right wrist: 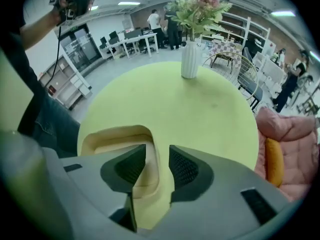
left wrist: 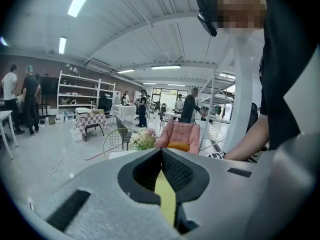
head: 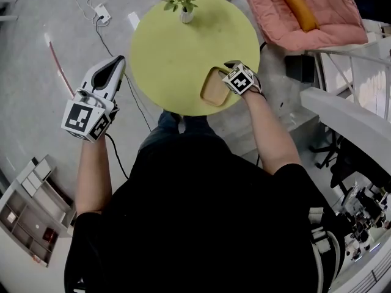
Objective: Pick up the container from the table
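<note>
Jaws of my right gripper (right wrist: 157, 153) gape astride one wall of the beige container (right wrist: 114, 131) on the yellow tabletop (right wrist: 200, 114); next I should clamp, then lift.

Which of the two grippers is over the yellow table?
The right gripper, jaws open astride the tan container's wall. The left gripper, jaws shut, is held beside the table, over the floor.
</note>
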A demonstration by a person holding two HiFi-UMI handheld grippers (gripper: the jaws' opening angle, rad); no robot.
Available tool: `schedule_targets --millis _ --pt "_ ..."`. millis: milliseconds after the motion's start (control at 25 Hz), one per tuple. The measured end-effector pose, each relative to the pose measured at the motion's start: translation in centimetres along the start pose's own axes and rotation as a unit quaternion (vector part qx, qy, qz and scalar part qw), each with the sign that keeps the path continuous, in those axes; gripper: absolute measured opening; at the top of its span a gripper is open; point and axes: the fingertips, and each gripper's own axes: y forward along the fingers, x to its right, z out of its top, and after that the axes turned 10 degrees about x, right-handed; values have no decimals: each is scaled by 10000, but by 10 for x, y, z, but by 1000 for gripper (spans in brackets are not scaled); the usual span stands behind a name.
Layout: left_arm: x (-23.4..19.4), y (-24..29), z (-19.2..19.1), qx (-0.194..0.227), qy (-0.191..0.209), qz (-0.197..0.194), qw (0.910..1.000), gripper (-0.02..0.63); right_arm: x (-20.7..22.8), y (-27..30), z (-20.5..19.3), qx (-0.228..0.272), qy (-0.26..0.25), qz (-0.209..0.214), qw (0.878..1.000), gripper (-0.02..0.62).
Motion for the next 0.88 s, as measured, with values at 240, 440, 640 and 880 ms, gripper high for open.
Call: schedule_targets --millis 240,440,640,880 --pt "-3 -11 -11 -111 -56 111 9999 17 0 10 -4 -398 -654 31 9971 153" --pt "-5 -16 -18 -160 -112 166 9997 17 0 23 -6 -595 -789 107 9951 153" --pt "-1 -16 -19 -103 -237 153 9995 17 -2 27 -5 -691 -854 152 9938 153" --pt "-1 -18 -21 -155 -260 185 9994 17 -6 28 -3 -715 -925 216 9929 135"
